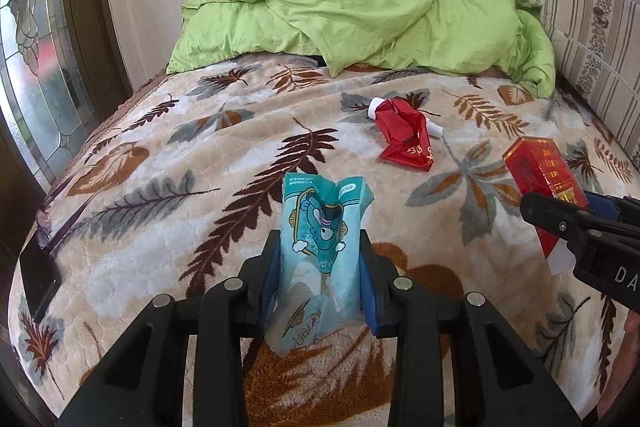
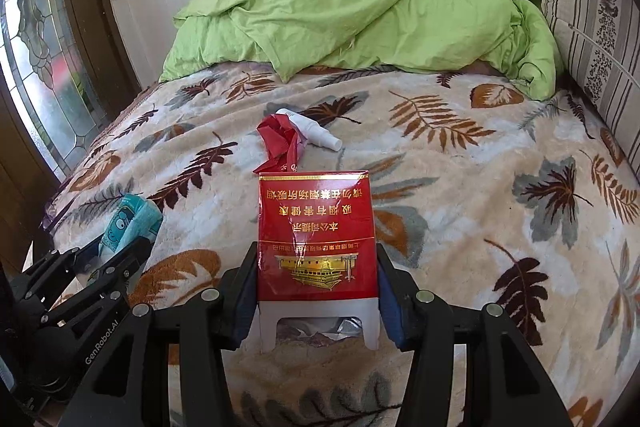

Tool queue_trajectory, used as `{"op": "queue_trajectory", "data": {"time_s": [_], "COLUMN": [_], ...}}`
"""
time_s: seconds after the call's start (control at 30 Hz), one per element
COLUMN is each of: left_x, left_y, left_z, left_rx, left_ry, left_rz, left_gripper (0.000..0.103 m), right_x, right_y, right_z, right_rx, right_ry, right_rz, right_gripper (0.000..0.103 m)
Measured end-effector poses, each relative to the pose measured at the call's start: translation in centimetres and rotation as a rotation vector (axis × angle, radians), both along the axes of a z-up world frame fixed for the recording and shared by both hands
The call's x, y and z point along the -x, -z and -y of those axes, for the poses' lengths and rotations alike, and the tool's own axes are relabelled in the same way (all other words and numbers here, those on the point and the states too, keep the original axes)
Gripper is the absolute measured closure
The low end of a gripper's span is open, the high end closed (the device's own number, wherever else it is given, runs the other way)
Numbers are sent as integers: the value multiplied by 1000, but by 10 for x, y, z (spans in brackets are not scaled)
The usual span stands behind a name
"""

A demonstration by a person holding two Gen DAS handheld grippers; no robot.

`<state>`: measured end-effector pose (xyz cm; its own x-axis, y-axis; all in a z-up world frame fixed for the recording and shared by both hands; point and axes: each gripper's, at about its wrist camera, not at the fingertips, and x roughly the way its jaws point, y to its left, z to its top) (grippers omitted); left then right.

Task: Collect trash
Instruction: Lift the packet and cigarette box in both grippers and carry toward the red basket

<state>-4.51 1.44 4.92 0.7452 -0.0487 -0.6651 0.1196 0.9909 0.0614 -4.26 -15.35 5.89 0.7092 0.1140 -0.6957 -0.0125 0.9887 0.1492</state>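
Note:
My left gripper (image 1: 320, 251) is shut on a teal cartoon-printed tissue packet (image 1: 320, 227), held upright above the bed; it also shows at the left of the right wrist view as the tissue packet (image 2: 128, 223) in the left gripper (image 2: 116, 251). My right gripper (image 2: 316, 267) is shut on a red cigarette pack (image 2: 316, 235) with gold print, its white inner end toward the camera; in the left wrist view the cigarette pack (image 1: 544, 175) sits at the right. A crumpled red wrapper (image 1: 404, 137) (image 2: 280, 139) lies on the blanket over a small white bottle (image 2: 316, 133) (image 1: 434, 131).
The bed carries a leaf-patterned blanket (image 1: 200, 163). A rumpled green duvet (image 1: 340, 11) fills its far end, and a striped cushion (image 1: 592, 39) stands along the right. A dark flat object (image 1: 38, 275) lies at the bed's left edge beside a patterned glass door (image 1: 32, 67).

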Motion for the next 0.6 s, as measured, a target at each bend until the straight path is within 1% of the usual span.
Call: {"op": "queue_trajectory", "data": {"time_s": [0.3,0.6], "left_x": [1,2], "left_y": [0,-1], "left_z": [1,0], "left_rx": [1,19], "left_ry": [8,6], "left_rz": [5,1], "left_gripper": [70,70], "right_x": [0,-1], "right_y": [0,0], "right_z": [-3,-4], "right_rx": [2,5], "right_ry": [-12,-11], "right_rz": [-1,-3], "right_gripper": [48,48]}}
